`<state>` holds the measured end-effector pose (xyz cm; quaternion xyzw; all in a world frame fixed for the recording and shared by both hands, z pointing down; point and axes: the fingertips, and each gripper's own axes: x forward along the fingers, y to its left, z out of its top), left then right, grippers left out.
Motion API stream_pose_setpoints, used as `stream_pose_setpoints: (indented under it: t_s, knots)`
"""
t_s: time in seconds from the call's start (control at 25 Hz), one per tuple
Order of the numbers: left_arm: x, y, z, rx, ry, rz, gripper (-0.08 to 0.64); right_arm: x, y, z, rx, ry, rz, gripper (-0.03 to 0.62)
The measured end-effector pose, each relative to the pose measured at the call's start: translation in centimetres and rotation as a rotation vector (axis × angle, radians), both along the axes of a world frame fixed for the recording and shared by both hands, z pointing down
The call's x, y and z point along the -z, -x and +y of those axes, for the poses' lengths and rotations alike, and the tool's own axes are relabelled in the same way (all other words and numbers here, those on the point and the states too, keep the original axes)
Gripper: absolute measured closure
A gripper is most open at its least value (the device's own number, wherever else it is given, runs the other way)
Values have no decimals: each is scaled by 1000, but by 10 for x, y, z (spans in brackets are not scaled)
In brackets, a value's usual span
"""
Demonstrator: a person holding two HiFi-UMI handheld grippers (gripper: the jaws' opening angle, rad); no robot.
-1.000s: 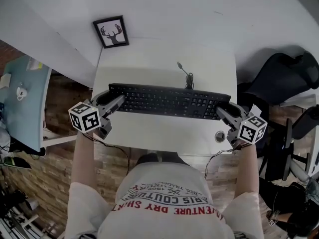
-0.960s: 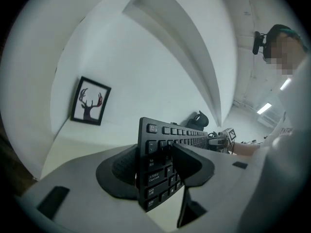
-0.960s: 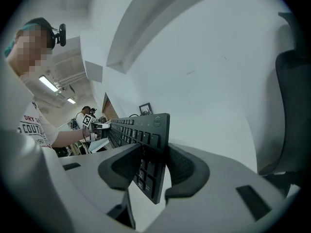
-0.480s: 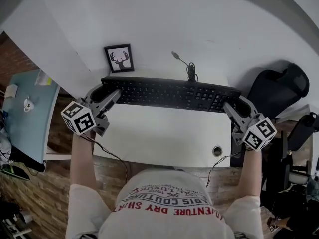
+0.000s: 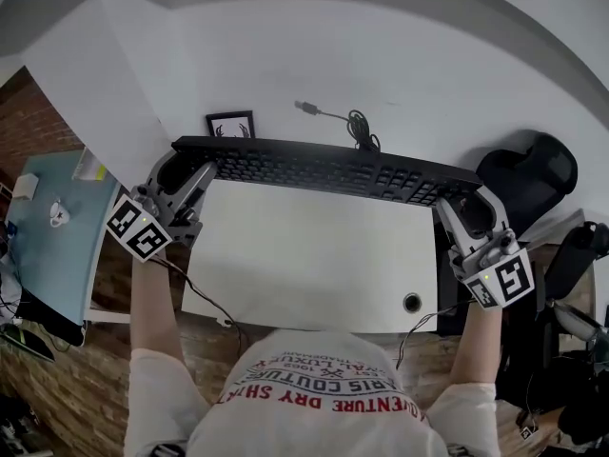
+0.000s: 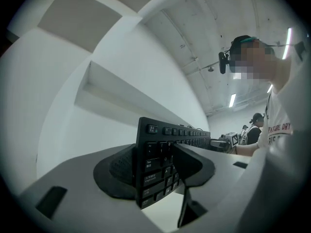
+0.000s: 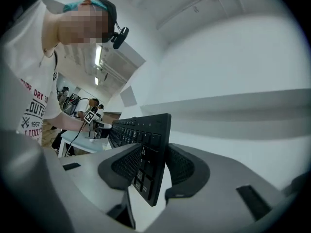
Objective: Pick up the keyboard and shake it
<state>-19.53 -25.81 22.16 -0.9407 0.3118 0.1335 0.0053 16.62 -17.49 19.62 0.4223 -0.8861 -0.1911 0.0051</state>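
Worktop (image 5: 314, 255) is white and mostly bare, with the black keyboard (image 5: 324, 168) up in the air over its far edge, keys tipped toward the person. Left tongs (image 5: 202, 173) are clamped on its left end, right tongs (image 5: 457, 200) on its right end. Small framed picture (image 5: 231, 125) peeks out behind.

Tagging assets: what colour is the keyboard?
Black keyboard; shows best in the head view.

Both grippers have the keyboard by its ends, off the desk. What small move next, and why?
Probably a short up-and-down shake: the keyboard is clamped at each end by the left gripper and right gripper, clear of the desk, its cable trailing free.
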Motion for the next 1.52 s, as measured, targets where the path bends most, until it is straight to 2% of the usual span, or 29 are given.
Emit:
stream_pose_setpoints:
  t_s: [0.2,0.48,0.64,0.8,0.92,1.04,1.12,1.28,1.52]
  knots:
    - [23,3,13,-8,-118,1,333,15,2,14,-14,-90,27,419]
    - [46,6,35,-5,-241,-9,333,29,4,34,-12,-201,42,419]
    - [55,4,50,-17,-275,1,333,41,3,53,5,-249,55,419]
    - [53,2,47,-13,-267,17,333,48,7,52,28,-258,35,419]
    - [47,-1,39,3,-242,12,333,37,-2,38,12,-208,36,419]
    - [34,0,25,10,-172,11,331,27,-3,23,1,-134,35,419]
    - [24,2,16,-1,-120,40,329,30,3,23,5,-119,49,417]
    - [9,6,8,-37,-46,147,324,52,24,45,69,-171,66,419]
    - [27,9,21,-100,-132,219,322,82,39,88,72,-338,115,420]
